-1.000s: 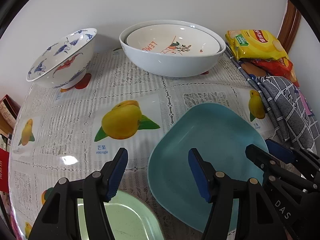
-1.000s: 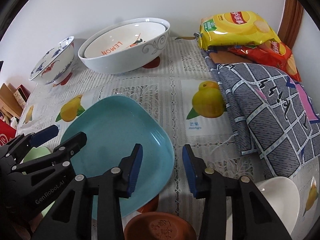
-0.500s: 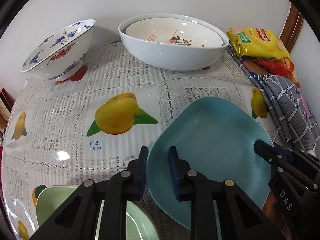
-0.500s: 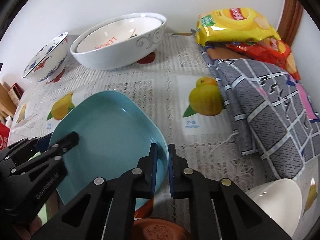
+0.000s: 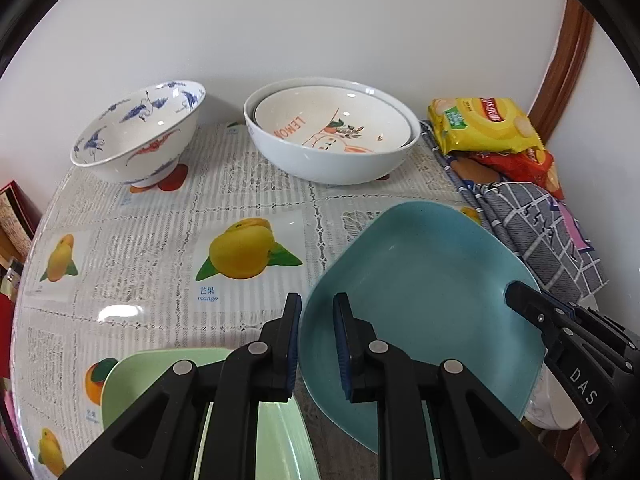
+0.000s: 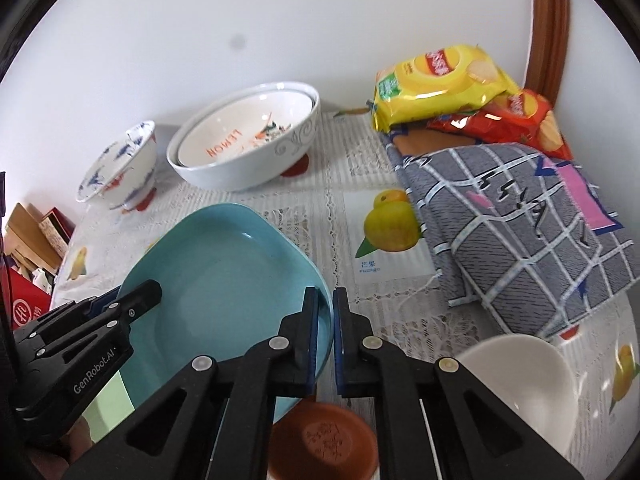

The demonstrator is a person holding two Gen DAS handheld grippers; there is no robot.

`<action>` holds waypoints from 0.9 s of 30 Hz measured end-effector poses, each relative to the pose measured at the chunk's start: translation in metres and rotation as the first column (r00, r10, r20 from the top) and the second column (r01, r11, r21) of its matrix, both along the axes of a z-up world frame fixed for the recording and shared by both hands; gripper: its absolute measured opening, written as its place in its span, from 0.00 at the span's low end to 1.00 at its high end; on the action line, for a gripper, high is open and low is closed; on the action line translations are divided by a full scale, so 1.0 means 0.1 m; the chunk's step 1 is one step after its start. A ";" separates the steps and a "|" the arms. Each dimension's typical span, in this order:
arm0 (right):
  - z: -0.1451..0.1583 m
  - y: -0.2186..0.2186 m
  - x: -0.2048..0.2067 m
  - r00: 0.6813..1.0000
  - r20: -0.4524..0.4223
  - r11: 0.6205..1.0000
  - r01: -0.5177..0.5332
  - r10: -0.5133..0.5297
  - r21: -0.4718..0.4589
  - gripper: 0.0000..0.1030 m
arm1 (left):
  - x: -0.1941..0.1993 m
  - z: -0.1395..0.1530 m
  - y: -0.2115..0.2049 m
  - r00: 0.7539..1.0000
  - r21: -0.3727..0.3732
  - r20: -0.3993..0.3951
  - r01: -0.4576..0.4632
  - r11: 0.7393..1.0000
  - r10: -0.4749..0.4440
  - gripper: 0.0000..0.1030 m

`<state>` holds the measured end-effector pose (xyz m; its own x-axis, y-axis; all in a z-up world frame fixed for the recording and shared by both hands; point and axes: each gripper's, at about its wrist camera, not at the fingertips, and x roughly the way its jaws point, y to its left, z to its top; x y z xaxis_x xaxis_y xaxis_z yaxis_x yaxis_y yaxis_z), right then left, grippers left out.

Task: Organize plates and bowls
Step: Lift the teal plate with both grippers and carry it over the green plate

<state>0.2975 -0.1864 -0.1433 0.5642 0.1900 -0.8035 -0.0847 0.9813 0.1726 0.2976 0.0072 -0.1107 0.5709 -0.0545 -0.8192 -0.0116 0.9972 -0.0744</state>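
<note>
left gripper (image 5: 316,330): clamped on blue plate (image 5: 420,280) left rim | right gripper (image 6: 325,330): clamped on right rim | plate spans between both

Open worktop in the middle

The worktop (image 5: 248,208) is bare around the mango picture; two bowls (image 5: 332,140) block the back, cloth (image 6: 520,224) and snack bags (image 6: 440,80) block the right.

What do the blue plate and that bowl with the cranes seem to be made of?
Blue plate: probably glazed ceramic or melamine; smooth, faintly speckled satin surface with soft reflections, so it stays open. Crane bowl: likely glazed porcelain; glossy white with painted blue and red motifs, sharp highlights and a raised foot.
</note>
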 end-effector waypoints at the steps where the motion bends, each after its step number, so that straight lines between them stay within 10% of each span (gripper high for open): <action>1: 0.05 -0.01 -0.05 1.000 0.005 1.000 0.002 -0.002 0.002 0.07 | -0.05 0.04 -0.01 1.000 0.003 0.003 0.003 1.000 -0.003 0.16; 27: 0.80 -0.21 -1.34 0.994 0.104 0.994 0.033 -0.044 0.107 0.06 | -1.27 0.78 -0.02 0.994 0.017 0.109 0.012 1.000 -0.013 0.15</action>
<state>0.1631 -0.2078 -0.0631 0.6538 0.2461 -0.7155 -0.0703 0.9613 0.2665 0.1708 0.0053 -0.0330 0.6561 -0.0491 -0.7531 0.0082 0.9983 -0.0579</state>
